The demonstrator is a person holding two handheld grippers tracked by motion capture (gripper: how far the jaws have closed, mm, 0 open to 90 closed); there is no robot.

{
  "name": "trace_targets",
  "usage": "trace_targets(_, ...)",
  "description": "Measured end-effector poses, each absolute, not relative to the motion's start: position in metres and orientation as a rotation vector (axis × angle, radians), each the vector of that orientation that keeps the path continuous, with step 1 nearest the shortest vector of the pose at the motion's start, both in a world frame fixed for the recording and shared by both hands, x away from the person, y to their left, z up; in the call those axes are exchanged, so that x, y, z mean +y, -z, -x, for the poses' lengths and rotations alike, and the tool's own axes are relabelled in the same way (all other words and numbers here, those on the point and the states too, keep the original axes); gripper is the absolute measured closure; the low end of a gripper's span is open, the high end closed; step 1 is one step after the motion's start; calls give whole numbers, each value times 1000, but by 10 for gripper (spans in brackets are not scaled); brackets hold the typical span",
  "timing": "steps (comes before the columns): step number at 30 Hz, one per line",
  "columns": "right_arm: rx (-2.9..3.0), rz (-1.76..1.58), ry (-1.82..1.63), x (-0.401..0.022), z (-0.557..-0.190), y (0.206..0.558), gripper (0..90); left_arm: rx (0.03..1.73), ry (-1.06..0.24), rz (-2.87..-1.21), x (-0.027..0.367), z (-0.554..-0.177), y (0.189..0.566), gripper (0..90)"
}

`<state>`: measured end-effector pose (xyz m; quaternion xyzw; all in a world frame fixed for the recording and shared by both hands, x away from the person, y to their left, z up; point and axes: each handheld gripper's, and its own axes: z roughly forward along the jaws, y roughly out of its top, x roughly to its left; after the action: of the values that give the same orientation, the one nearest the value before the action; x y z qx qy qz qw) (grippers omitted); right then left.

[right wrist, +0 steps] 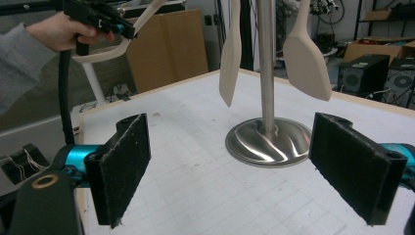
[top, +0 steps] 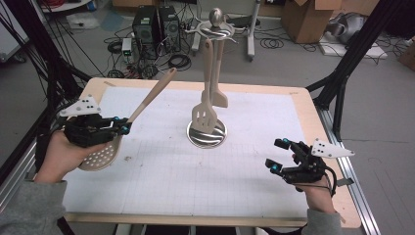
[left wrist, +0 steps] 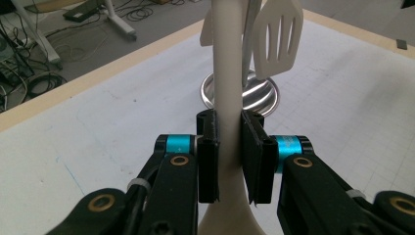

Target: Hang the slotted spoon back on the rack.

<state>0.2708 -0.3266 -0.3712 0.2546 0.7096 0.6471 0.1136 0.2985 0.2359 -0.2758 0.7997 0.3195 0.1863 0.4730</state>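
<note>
The table (top: 303, 105), the largest thing in view, carried a white gridded mat (top: 171, 166) over most of its top. Near the mat's middle stood the utensil stand (top: 214, 73), a metal post on a round shiny base, with a slotted spatula (top: 204, 115) and a plain spatula (top: 219, 98) hanging from its upper arms, both blades down.

At the table's left side, the skimmer spoon (top: 105, 152) was off the mat's surface, held in the air. Its long axis ran diagonally in the high view: the perforated round bowl lay low and near the person's left hand, and the handle rose up and away toward the table's far edge, its tip pointing toward the far side and slightly toward the stand. In the left gripper view the handle ran straight up between the jaws, in line with the stand beyond it.

The left gripper (top: 122, 128) was clamped on the skimmer spoon's handle just above the bowl, both pads pressed flat against it.

The right gripper (top: 280, 155) hovered low at the table's right side, well apart from the stand, its jaws spread wide with nothing between them; in the right gripper view the stand's base showed between the two pads, farther off.
</note>
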Motion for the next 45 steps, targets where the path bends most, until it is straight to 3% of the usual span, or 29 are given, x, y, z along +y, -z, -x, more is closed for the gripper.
trace_targets(45,2065,-794,-1893,-337,-271,374,148,700,-367,-1837,237,-321,206,777)
